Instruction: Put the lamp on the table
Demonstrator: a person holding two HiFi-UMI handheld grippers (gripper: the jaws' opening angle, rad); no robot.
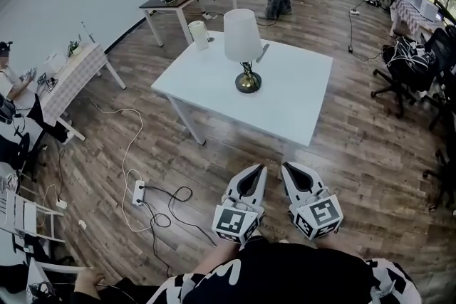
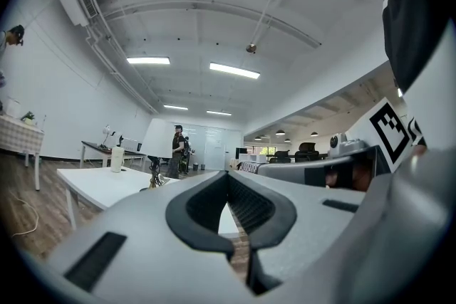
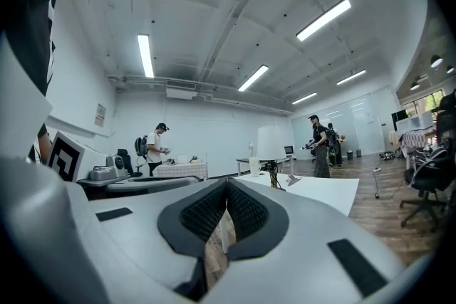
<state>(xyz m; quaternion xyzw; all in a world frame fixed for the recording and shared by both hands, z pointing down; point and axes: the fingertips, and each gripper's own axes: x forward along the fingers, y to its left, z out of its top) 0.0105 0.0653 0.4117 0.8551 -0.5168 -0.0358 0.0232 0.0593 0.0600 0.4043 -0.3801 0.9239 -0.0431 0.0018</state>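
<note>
Head view: white-shaded, brass-footed lamp (image 1: 242,46) stands on white tabletop (image 1: 299,100); left gripper (image 1: 258,170), right gripper (image 1: 289,169), fingers together, empty. Best stay clear.

The lamp (image 1: 241,39) has a white shade and brassy base; the table (image 1: 299,100) is white, the floor (image 1: 370,153) brown planks.

The right claw (image 3: 228,186), tips together and empty, faces the lamp (image 3: 271,144) standing on the white table (image 3: 322,191).
</note>
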